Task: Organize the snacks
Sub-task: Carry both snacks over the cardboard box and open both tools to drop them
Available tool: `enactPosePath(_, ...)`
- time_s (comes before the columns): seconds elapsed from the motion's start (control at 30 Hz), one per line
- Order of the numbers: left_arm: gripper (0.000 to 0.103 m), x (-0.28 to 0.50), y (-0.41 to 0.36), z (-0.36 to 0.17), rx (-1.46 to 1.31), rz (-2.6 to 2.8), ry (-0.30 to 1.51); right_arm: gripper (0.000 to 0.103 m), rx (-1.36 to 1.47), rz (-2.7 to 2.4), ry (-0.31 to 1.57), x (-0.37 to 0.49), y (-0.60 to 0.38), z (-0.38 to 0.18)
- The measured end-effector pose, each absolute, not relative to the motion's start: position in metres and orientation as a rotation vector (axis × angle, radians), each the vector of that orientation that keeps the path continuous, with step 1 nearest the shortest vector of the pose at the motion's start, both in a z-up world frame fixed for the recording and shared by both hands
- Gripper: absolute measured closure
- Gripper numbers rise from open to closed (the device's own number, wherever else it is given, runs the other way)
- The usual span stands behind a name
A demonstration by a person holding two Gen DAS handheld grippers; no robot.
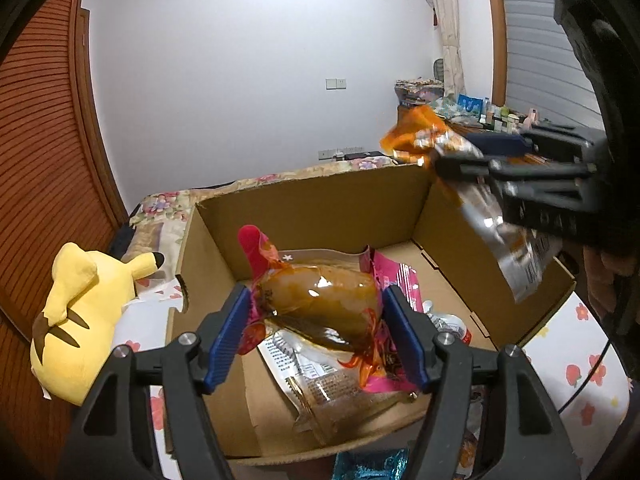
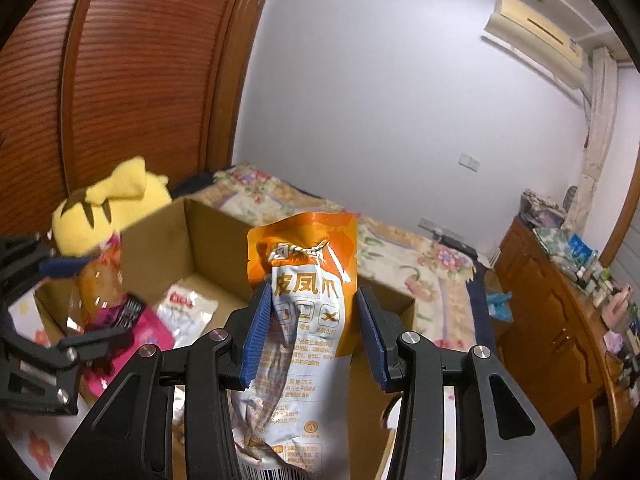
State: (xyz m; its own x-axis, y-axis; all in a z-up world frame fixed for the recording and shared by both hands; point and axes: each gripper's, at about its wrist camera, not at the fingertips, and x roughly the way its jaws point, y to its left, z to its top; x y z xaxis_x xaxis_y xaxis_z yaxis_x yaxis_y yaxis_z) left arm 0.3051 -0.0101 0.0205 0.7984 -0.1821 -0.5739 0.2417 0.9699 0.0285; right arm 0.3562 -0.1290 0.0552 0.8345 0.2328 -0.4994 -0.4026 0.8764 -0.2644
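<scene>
Between the left gripper's (image 1: pixel 316 320) jaws sits a pink-and-brown snack pouch (image 1: pixel 320 300), above the cardboard box (image 1: pixel 320 200). Right of the jaws, the right gripper (image 1: pixel 472 166) holds an orange packet (image 1: pixel 424 136).

There is one cardboard box (image 1: pixel 320 200). Two snack packets are held up: one pink (image 1: pixel 316 300) and one orange (image 2: pixel 308 280). Inside the box lies one white packet (image 2: pixel 186 308). One yellow plush toy (image 1: pixel 80 312) lies on the bed, beside the box.
</scene>
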Motion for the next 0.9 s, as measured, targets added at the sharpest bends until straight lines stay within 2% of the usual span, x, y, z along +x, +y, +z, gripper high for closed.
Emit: enactPosePath(0.9, 0.033, 0.288, -0.019, 0.023, 0.121, -0.245, 0.58, 0.06, -0.342, 0.464, 0.635, 0.341, -0.131, 0.011)
